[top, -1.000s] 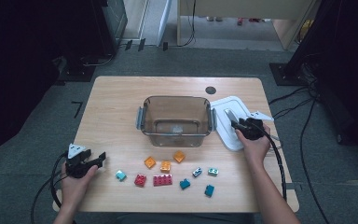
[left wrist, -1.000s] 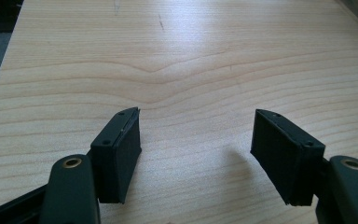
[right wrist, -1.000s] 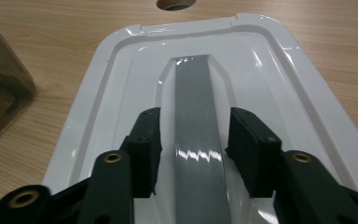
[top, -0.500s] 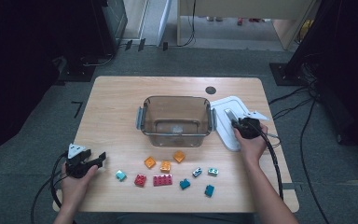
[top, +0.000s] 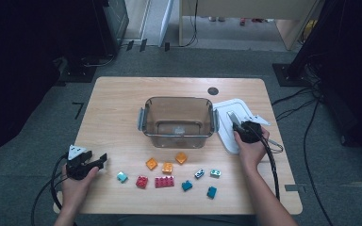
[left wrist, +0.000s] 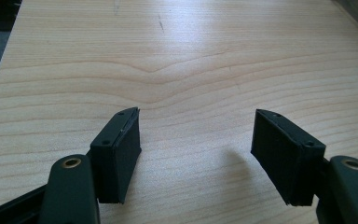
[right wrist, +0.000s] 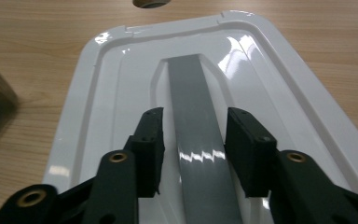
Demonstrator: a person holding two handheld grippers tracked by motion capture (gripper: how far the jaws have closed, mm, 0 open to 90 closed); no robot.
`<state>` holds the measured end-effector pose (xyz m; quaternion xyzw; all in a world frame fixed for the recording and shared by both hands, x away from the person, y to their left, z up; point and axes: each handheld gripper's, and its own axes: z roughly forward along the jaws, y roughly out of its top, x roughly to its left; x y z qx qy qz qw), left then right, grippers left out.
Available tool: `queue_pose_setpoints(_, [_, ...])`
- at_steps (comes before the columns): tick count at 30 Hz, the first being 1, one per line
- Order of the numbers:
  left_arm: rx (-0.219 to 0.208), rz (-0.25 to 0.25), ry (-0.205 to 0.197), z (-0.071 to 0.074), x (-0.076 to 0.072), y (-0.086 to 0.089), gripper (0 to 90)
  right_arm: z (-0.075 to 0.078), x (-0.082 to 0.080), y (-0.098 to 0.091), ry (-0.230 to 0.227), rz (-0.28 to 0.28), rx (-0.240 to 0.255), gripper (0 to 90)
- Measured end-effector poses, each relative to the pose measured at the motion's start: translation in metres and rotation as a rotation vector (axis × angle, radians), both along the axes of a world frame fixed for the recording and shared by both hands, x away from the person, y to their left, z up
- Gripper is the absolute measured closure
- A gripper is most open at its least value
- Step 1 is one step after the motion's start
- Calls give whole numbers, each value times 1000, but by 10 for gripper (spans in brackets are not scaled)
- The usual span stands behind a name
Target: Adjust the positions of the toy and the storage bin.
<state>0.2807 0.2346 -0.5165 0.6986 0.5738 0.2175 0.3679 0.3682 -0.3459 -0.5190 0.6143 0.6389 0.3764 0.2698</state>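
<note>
A white lid [top: 238,106] lies flat on the table, right of a clear brown container [top: 179,99]. My right gripper [top: 234,118] points down at the lid. In the right gripper view its jaws [right wrist: 195,149] straddle the lid's grey handle strip [right wrist: 189,88], and a thin gap shows beside each pad. These jaws have just been opening, with the strip still between them. My left gripper [top: 99,161] rests at the front left of the table. Its jaws [left wrist: 196,154] stand open over bare wood with nothing between them.
Several small blocks lie in front of the container: orange ones [top: 168,167], a red one [top: 142,181], a longer red one [top: 164,181] and teal ones [top: 187,185]. A round hole [top: 212,91] sits in the tabletop behind the lid. Cables trail off both grippers.
The right hand has shifted very slightly over the lid. The left hand and the blocks have stayed where they were.
</note>
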Motion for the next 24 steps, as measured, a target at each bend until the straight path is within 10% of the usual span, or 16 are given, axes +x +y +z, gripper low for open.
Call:
queue_pose_setpoints(12, [0, -4, 0, 0, 0, 0, 328, 23, -38, -9, 2, 121, -101, 225])
queue_pose_setpoints(24, [11, -12, 3, 0, -1, -1, 316, 17, -94, -41, 49, 155, -52, 146])
